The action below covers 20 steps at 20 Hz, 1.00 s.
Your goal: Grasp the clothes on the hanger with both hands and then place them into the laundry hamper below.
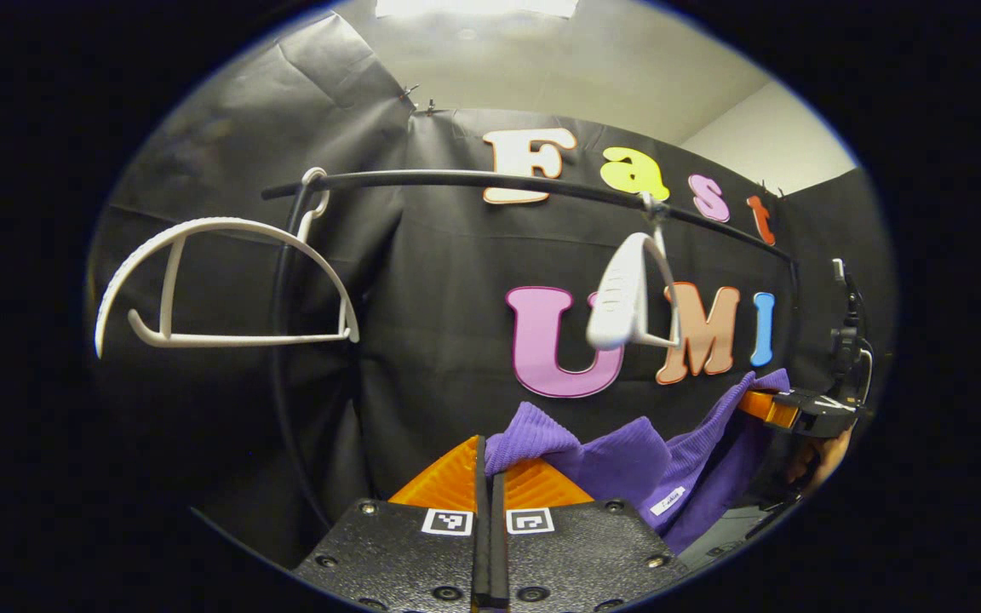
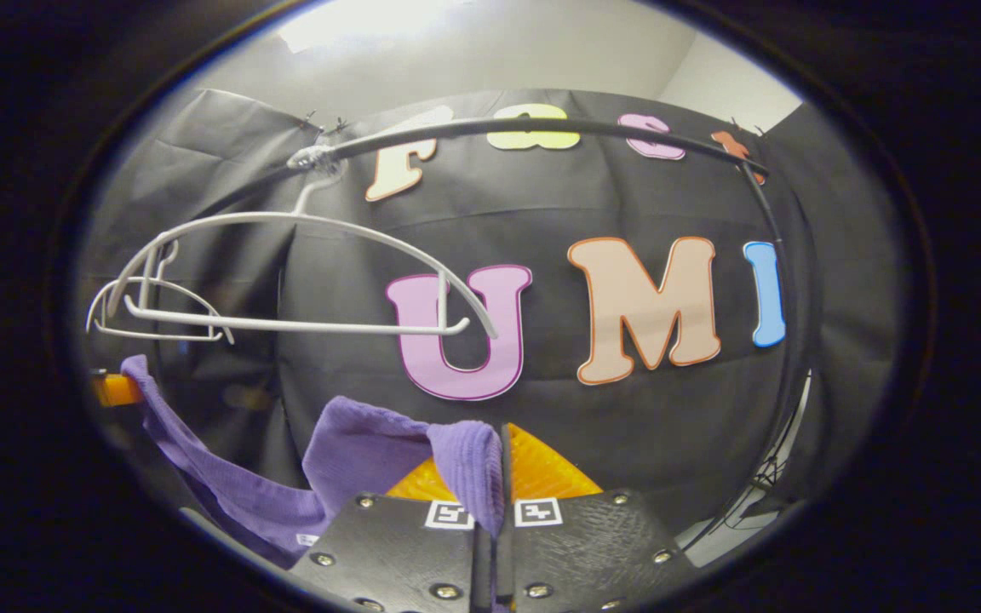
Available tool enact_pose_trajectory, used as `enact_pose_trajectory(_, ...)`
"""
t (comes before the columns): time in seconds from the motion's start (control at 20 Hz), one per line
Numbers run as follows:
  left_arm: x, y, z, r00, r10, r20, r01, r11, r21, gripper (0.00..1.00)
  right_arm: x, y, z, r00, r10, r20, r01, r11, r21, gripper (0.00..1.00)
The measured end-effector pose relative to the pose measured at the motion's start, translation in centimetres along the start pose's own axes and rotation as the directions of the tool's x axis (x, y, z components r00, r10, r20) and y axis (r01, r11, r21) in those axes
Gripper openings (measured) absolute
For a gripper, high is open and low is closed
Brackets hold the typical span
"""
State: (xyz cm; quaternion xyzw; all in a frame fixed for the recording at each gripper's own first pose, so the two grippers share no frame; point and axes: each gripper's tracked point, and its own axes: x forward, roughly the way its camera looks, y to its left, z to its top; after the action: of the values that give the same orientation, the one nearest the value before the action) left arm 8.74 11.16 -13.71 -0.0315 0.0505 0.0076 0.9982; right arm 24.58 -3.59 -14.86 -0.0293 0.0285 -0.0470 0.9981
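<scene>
**Purple garment off the hangers, held at both ends**

Left gripper pinches one purple garment edge, fingers closed on it; right gripper clamps the other end, so it sags between them below the rail. Two white hangers hang bare. Hamper next, I'd judge.

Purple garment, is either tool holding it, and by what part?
Both. The left tool is shut on one top edge of the garment; the right tool is shut on the other. It hangs between them, off the hangers.
</scene>
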Motion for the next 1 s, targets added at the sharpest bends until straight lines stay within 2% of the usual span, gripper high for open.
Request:
enact_pose_trajectory(0.15, -0.6, -2.8, -0.4, 0.999, -0.038, 0.004, 0.038, 0.999, 0.002, 0.00, -2.8, -0.1, 1.3, 0.999, 0.013, 0.031, -0.012, 1.000, -0.007, 0.06)
enact_pose_trajectory(0.5, -1.5, -9.9, -1.9, 0.992, -0.123, 0.012, 0.123, 0.990, -0.068, 0.00, -7.6, 1.8, 2.1, 0.996, 0.044, 0.083, -0.043, 0.999, -0.017, 0.06)
enact_pose_trajectory(0.75, -0.8, -12.7, -1.2, 0.988, -0.149, 0.048, 0.152, 0.985, -0.076, 0.00, -9.4, 2.9, 3.0, 0.992, 0.061, 0.114, -0.065, 0.998, 0.027, 0.06)
enact_pose_trajectory(1.0, 0.4, -14.9, -1.1, 0.983, -0.165, 0.085, 0.172, 0.982, -0.083, 0.00, -9.5, 2.8, 2.0, 0.993, 0.040, 0.107, -0.046, 0.997, 0.056, 0.06)
